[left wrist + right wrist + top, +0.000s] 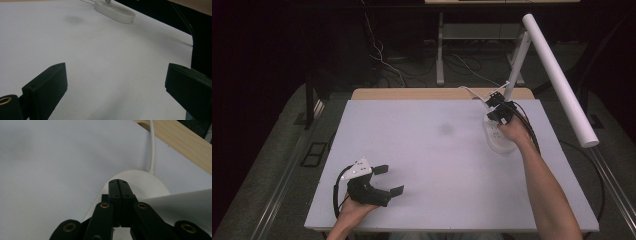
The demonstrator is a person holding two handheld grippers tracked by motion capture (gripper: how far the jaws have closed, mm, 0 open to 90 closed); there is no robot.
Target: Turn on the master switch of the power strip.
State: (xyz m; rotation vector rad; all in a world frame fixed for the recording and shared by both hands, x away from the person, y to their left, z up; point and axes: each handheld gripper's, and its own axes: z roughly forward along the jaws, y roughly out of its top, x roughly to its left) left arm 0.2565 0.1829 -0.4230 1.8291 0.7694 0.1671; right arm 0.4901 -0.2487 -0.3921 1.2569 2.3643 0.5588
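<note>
Jaws pressed together over lamp base [140,182]

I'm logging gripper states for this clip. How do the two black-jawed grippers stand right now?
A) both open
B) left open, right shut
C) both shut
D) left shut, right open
B: the left gripper rests low on the white table with its jaws spread wide apart, while the right gripper has its jaws pressed together over the white oval lamp base.
</note>
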